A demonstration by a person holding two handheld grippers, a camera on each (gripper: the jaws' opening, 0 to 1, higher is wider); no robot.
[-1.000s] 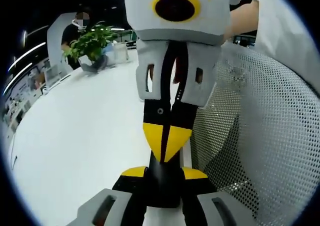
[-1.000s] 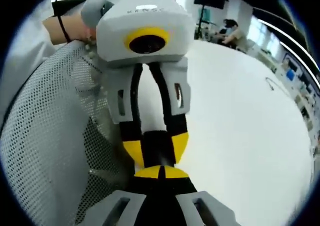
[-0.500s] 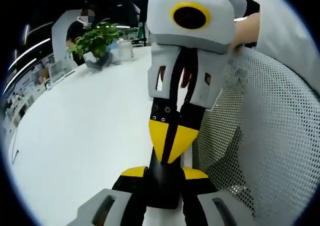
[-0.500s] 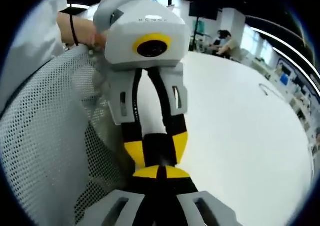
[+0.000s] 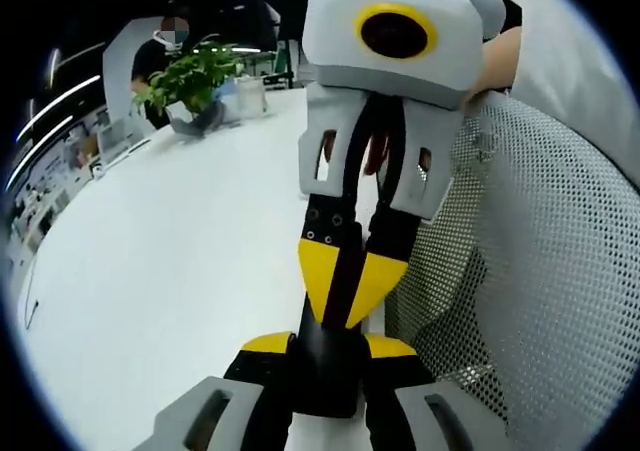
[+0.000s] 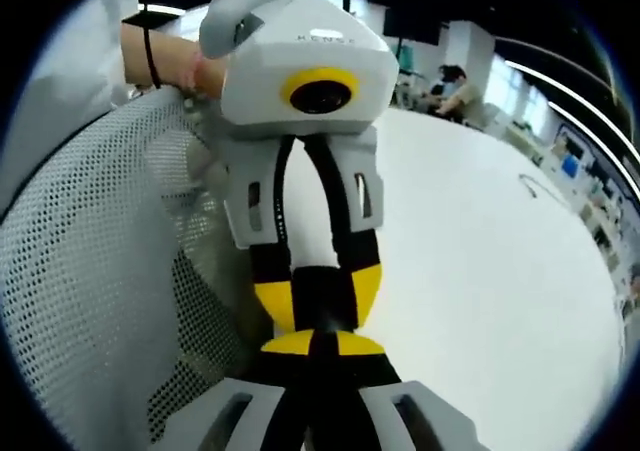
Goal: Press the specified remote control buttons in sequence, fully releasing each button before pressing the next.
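I see a big white counter [image 5: 150, 271] in an open office. A white mesh chair [image 5: 540, 271] is beside it. My left tongs [image 5: 327, 349] grip the black remote [image 6: 320, 289]. My right tongs [image 6: 312, 343] are pinched tight, with their tips against it. I cannot tell which way its long side points.

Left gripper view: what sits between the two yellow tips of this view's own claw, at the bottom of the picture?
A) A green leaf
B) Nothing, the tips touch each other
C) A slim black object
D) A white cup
C: the left claw is closed on a slim black object, presumably the remote control, which separates its yellow tips.
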